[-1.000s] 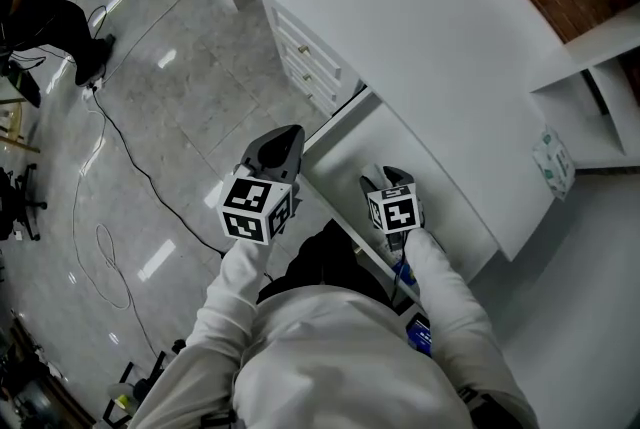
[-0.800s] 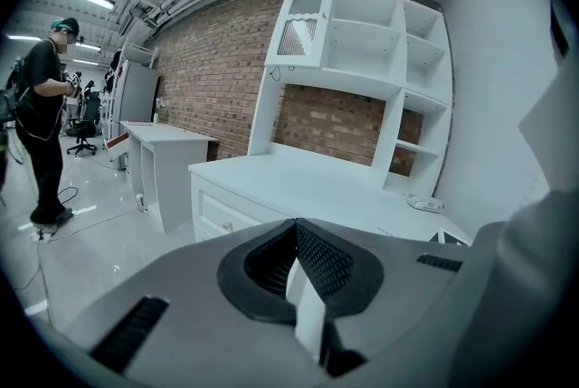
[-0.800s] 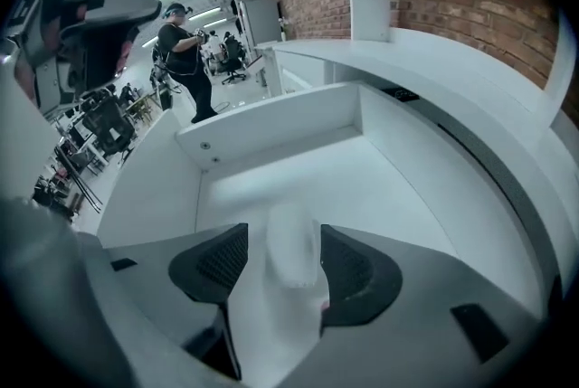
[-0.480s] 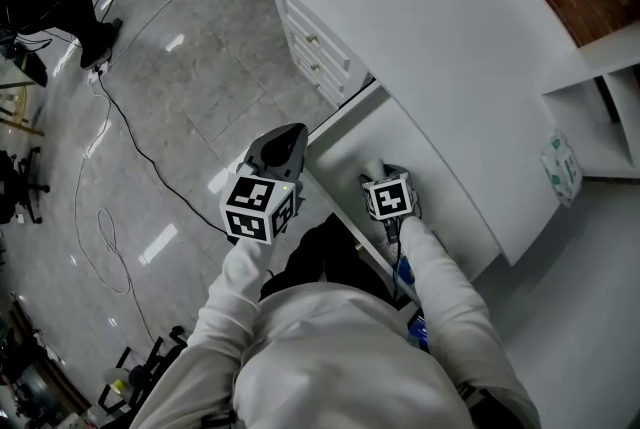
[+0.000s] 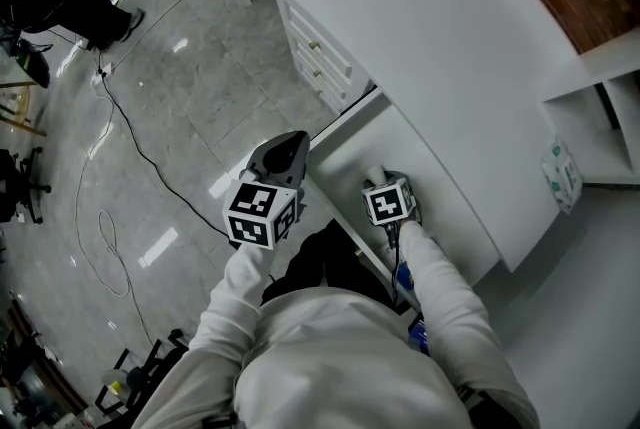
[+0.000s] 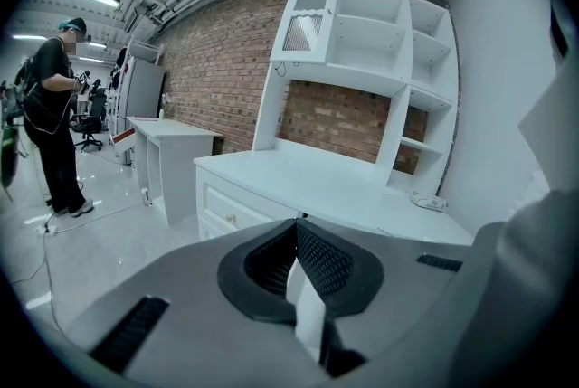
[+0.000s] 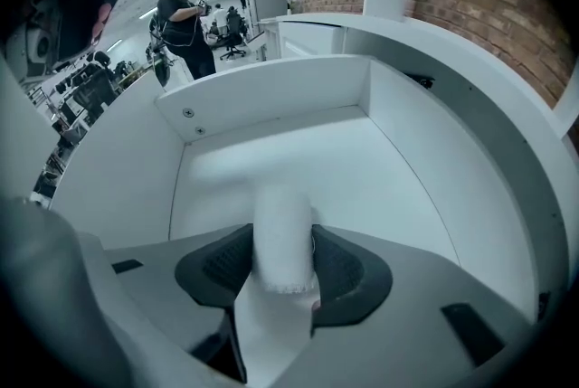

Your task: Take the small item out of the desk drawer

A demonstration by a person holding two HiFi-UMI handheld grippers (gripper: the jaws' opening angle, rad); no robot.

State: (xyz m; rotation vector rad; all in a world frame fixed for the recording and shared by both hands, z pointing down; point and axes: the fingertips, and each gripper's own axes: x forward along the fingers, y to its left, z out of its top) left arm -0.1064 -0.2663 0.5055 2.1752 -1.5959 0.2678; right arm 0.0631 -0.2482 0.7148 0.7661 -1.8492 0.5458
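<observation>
**While the left gripper hangs shut outside, the right one closes on the small item in the drawer**

At the left, the floor lies open, with only a thin cable trailing across it. A person stands well off in the room. The left gripper hangs over the floor just beside the front left corner of the open drawer. Its jaws are pressed together at the tips, with nothing between them.

Further right, the drawer stands pulled out from under the desk. Its white bottom is bare from the near corner to the back wall, and low walls close it on every side. The right gripper points steeply down into the drawer near its front edge.

In the right gripper view, the small item sits between the two jaws. It is a white tube-like piece with a toothed near end, and blur hides its far end. Its long axis runs along the jaws, pointing away towards the drawer bottom. The jaws have just been closing, and their pads now meet the item on both sides at a middling width.

To the right of the gripper, the overhanging desk top covers the rear of the drawer. That leaves open room only upward and towards the person's body.
</observation>
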